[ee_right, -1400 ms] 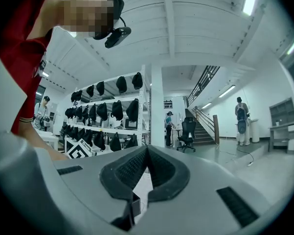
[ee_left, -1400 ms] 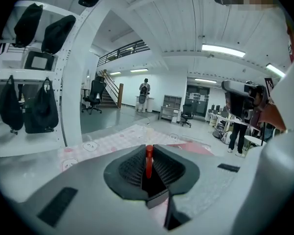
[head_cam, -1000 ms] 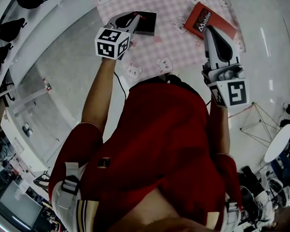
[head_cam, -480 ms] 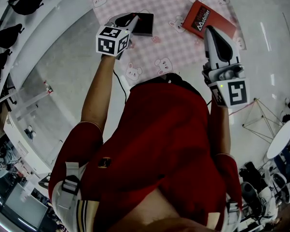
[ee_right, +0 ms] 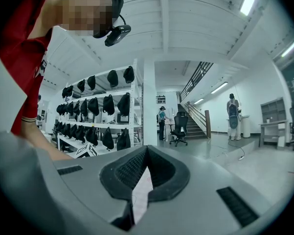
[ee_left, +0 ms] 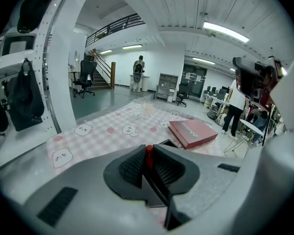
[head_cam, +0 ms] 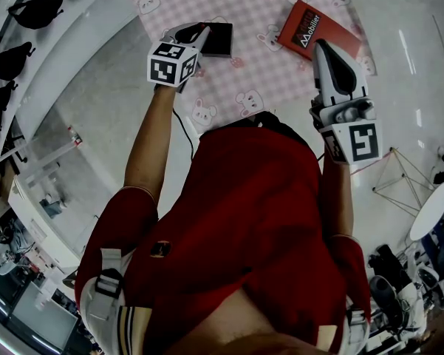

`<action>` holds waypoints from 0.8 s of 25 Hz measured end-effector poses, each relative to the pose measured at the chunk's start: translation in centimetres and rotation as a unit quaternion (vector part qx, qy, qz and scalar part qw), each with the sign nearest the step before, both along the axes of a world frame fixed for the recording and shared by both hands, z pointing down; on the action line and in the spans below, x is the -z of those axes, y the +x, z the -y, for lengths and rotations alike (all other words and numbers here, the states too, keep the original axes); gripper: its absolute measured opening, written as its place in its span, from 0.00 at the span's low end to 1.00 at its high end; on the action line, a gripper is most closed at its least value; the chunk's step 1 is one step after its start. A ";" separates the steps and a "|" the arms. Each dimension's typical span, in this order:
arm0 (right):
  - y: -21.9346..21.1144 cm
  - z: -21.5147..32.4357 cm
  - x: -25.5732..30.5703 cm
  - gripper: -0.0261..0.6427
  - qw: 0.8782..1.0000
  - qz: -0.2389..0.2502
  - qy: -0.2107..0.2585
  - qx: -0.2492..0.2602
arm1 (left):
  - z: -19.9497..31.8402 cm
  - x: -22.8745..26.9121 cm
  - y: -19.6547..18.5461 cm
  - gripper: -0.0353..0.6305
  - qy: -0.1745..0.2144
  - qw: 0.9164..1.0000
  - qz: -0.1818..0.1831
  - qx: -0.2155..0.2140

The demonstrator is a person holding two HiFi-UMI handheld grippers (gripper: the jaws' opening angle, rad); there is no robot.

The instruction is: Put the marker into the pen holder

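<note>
A pink checked cloth with white bear prints (head_cam: 270,72) covers the tabletop (head_cam: 244,6). The right gripper (head_cam: 320,45) hangs over the tabletop's near right part, its tips by the near edge of the book. Its fingers (ee_right: 132,168) are pressed together with nothing between them. The left gripper (head_cam: 202,31) hovers toward the left edge. A flat red hardback book (head_cam: 315,29) lies toward the right edge, well apart from the black box-shaped pen holder (head_cam: 217,40), which sits just beyond the left gripper's tips. A clear cup (ee_left: 147,109) stands near the far edge. The red marker (ee_left: 148,152) is pinched between the left fingers (ee_left: 129,165). Its long axis seems to run along them, and its red end shows at the fingertips, pointing toward the holder.
</note>
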State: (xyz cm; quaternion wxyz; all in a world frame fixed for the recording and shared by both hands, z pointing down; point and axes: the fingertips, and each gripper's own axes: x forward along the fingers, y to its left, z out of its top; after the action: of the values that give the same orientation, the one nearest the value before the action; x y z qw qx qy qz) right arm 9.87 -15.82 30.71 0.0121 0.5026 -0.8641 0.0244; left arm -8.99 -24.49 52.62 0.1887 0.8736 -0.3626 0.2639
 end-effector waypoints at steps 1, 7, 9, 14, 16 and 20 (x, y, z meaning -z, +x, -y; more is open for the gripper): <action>0.0 0.1 0.0 0.04 1.000 0.000 -0.001 0.000 | 0.0 -0.1 0.0 0.13 0.000 1.000 -0.001 0.001; 0.1 0.3 -0.3 0.04 1.000 0.000 -0.005 -0.001 | 0.3 0.0 0.0 0.13 0.005 1.000 -0.005 0.004; 0.1 0.3 -0.3 0.04 1.000 0.000 -0.006 -0.001 | 0.4 0.0 -0.1 0.13 0.009 1.000 -0.003 0.007; 0.3 0.3 -0.4 0.04 1.000 0.001 -0.007 -0.004 | 0.6 0.0 -0.5 0.13 0.016 1.000 0.004 0.015; 0.4 0.3 -0.5 0.04 1.000 0.001 -0.007 -0.005 | 0.6 -0.1 -0.7 0.14 0.018 1.000 0.003 0.018; 0.5 0.2 -0.5 0.04 1.000 0.002 -0.005 -0.005 | 0.7 0.1 -1.0 0.17 0.023 0.999 -0.001 0.023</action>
State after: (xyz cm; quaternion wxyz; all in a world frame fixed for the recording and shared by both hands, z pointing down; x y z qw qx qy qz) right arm 10.35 -16.06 31.24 0.0133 0.5070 -0.8613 0.0300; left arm -9.96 -25.20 52.52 0.1744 0.8695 -0.3884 0.2504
